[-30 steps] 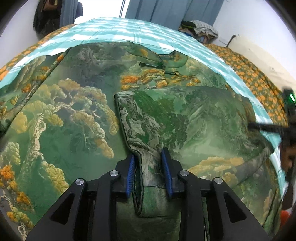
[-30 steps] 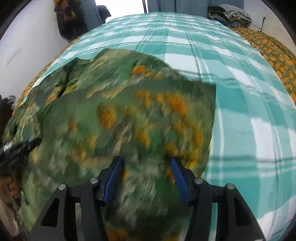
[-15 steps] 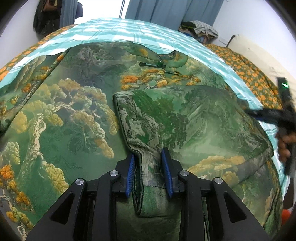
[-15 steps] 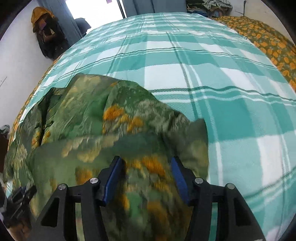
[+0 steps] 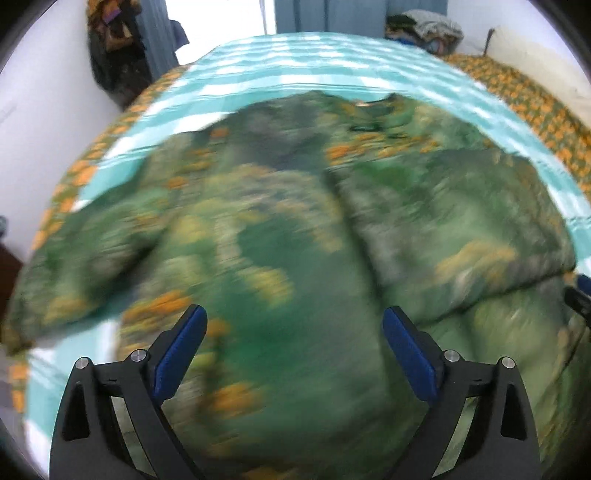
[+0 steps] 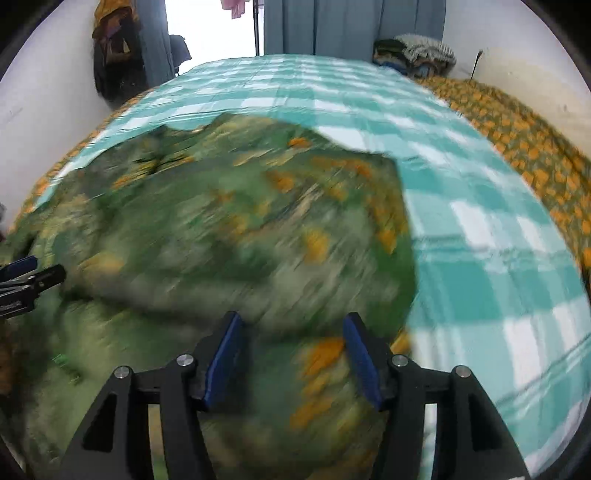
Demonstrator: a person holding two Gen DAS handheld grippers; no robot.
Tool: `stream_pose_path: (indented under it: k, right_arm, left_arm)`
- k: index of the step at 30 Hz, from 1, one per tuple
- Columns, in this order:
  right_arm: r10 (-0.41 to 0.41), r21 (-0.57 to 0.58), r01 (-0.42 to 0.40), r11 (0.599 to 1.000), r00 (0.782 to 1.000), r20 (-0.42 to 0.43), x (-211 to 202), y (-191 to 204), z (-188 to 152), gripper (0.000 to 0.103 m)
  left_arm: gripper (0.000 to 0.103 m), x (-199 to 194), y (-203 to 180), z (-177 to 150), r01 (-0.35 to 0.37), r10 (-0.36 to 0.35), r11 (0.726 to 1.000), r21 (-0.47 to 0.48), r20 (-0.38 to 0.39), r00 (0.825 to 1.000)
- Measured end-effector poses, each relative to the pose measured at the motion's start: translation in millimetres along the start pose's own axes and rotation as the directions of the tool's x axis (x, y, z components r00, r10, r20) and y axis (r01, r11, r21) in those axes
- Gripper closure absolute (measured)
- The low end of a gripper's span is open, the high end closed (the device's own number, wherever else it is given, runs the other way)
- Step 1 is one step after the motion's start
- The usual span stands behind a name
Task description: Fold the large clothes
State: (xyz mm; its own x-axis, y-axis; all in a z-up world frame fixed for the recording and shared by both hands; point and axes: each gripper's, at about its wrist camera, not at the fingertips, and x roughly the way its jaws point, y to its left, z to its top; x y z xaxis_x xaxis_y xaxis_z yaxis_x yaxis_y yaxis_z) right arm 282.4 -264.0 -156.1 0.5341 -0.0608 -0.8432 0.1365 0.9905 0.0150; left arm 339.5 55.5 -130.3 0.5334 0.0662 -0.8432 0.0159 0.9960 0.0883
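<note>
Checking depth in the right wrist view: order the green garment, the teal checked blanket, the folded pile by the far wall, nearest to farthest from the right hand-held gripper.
1. Green garment, under the right hand-held gripper.
2. Teal checked blanket, right and beyond.
3. Folded pile, far wall, upper right.

Garment (image 5: pixel 303 258): woven cloth, green with yellow and orange tree print, slight sheen; weave detail lost to blur
Bedspread (image 6: pixel 480 229): soft matt cloth, teal and white check
Outer cover (image 6: pixel 535 158): matt cloth, orange floral print on dark ground
Left gripper (image 5: pixel 294 332): matt black plastic frame, bright metal screw heads, blue matt pads (image 5: pixel 406 350)
Right gripper (image 6: pixel 291 354): same black plastic, metal screws, blue pads (image 6: pixel 360 358)
Curtains (image 6: pixel 351 26): blue-grey cloth, matt
Walls (image 6: pixel 44 99): white, matt, smooth
</note>
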Motion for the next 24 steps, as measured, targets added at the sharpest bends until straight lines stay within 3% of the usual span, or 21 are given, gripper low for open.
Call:
stream_pose_path:
  k: [5,8,13,16,18,19,21,22,23,24]
  right_arm:
    - [0.035,-0.047,-0.034,0.998,0.999,0.02,-26,34,-46,0.043]
    - [0.039,-0.069,-0.038,0.997,0.999,0.022,-29,47,-66,0.041]
    - [-0.006,-0.138,0.012,0.99,0.999,0.043,-26,58,-79,0.037]
    - [-0.015,-0.142,0.021,0.99,0.999,0.042,-23,58,-77,0.037]
    - [-0.027,-0.146,0.034,0.989,0.998,0.049,-22,60,-80,0.037]
    - [-0.032,-0.147,0.039,0.988,0.998,0.053,-22,61,-81,0.037]
    - [-0.041,-0.152,0.05,0.987,0.997,0.062,-21,63,-84,0.037]
    - [-0.042,-0.153,0.052,0.987,0.997,0.066,-20,63,-85,0.037]
    - [-0.041,-0.152,0.051,0.987,0.997,0.068,-19,63,-85,0.037]
    - [-0.037,-0.149,0.047,0.988,0.997,0.07,-19,63,-85,0.037]
  left_arm:
    - [0.006,-17,89,-17,-0.044,0.042,0.988,-0.147,-0.012,0.999]
    - [0.006,-19,157,-27,-0.058,0.054,0.947,-0.317,-0.021,0.998]
    - [0.006,-2,269,-41,-0.024,0.012,0.797,-0.603,-0.024,1.0]
    - [0.006,21,322,-54,-0.021,-0.003,0.664,-0.747,-0.032,0.999]
    - [0.006,34,350,-67,-0.025,-0.001,0.551,-0.834,-0.031,1.0]
    - [0.008,38,358,-71,-0.029,0.008,0.511,-0.859,-0.029,1.0]
    - [0.025,39,372,-79,-0.009,0.041,0.44,-0.898,0.01,0.999]
    - [0.049,38,373,-80,0.003,0.055,0.431,-0.903,0.029,0.998]
    - [0.083,35,374,-79,0.004,0.069,0.433,-0.901,0.038,0.997]
    - [0.088,32,374,-75,-0.006,0.085,0.451,-0.893,0.036,0.996]
